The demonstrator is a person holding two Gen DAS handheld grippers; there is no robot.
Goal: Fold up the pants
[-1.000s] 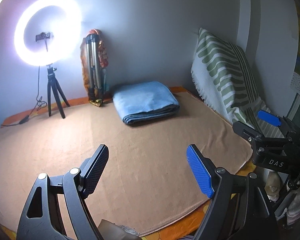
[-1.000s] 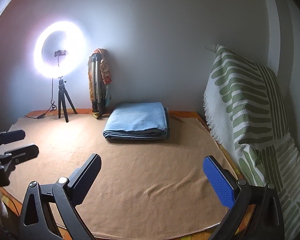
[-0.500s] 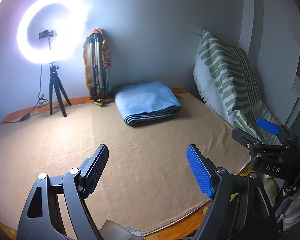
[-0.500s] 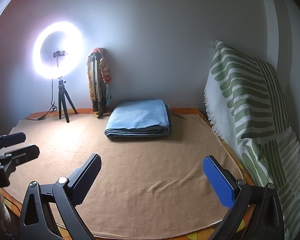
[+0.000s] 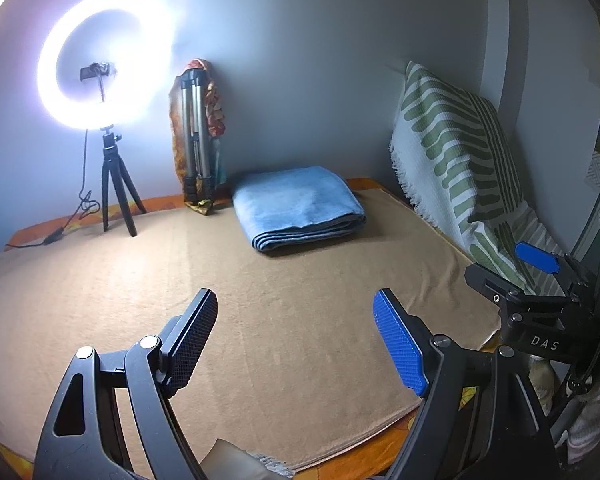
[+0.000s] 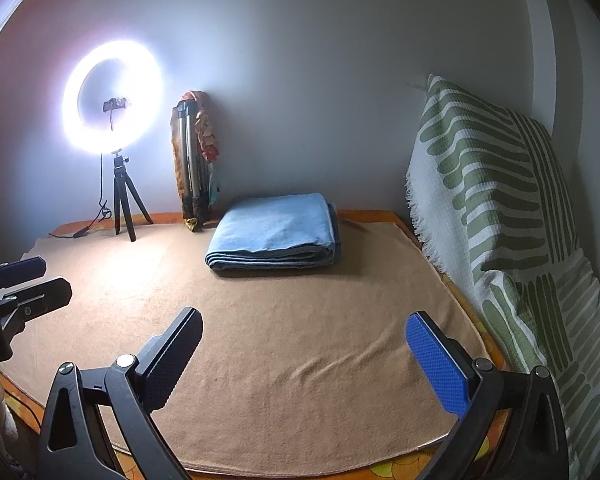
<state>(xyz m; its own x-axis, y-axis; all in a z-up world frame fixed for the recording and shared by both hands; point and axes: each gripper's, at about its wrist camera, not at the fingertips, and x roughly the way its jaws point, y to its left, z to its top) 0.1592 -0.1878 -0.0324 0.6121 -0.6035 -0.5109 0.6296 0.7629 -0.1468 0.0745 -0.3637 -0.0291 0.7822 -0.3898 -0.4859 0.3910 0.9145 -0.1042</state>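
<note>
Both grippers are spread wide with nothing in them: the left gripper (image 5: 294, 340) and right gripper (image 6: 304, 356) hover low in frame over the tan fuzzy blanket (image 6: 300, 340). The folded light-blue pants (image 6: 276, 238) sit mid-frame near the wall, beside 1 glowing white ring light (image 5: 104, 64) at upper left.

Little has shifted — mostly the viewpoints. In the left wrist view the folded blue pants (image 5: 300, 208) and the ring light (image 5: 104, 64) have slid slightly right and down in frame over the last second, and the right gripper (image 5: 516, 268) at the right edge now sits lower than it did. In the right wrist view the left gripper (image 6: 36, 284) has edged further in from the left edge — the tan blanket (image 6: 300, 340) shows more of its near hem.
</note>
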